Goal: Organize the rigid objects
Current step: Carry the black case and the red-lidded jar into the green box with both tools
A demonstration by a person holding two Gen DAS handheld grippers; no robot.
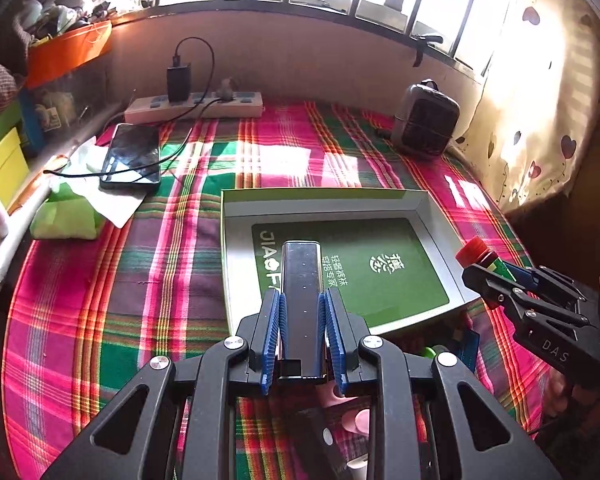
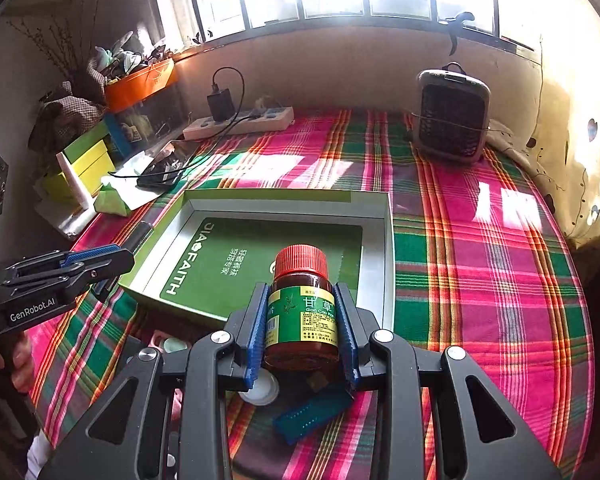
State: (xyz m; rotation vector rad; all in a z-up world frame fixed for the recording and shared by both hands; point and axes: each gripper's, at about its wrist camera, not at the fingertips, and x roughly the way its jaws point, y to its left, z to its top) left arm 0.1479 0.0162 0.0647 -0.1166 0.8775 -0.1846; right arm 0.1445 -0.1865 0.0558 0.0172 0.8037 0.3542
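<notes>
Above the near edge of the open box [image 1: 236,216], the left hand-held gripper [image 1: 302,320] holds a dark bar [image 1: 301,280] and the right hand-held gripper [image 2: 302,328] holds a red-capped bottle [image 2: 302,304]; next, I judge, each must lower its object inside.

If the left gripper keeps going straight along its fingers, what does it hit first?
Most likely the open box: the left gripper, shut on a dark bar, points down at the box's green floor. The bar's tip would touch first. Depth is hard to judge.

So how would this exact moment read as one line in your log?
left gripper: shut on dark box | right gripper: shut on red-capped bottle | both held above green tray | tray: empty
</notes>
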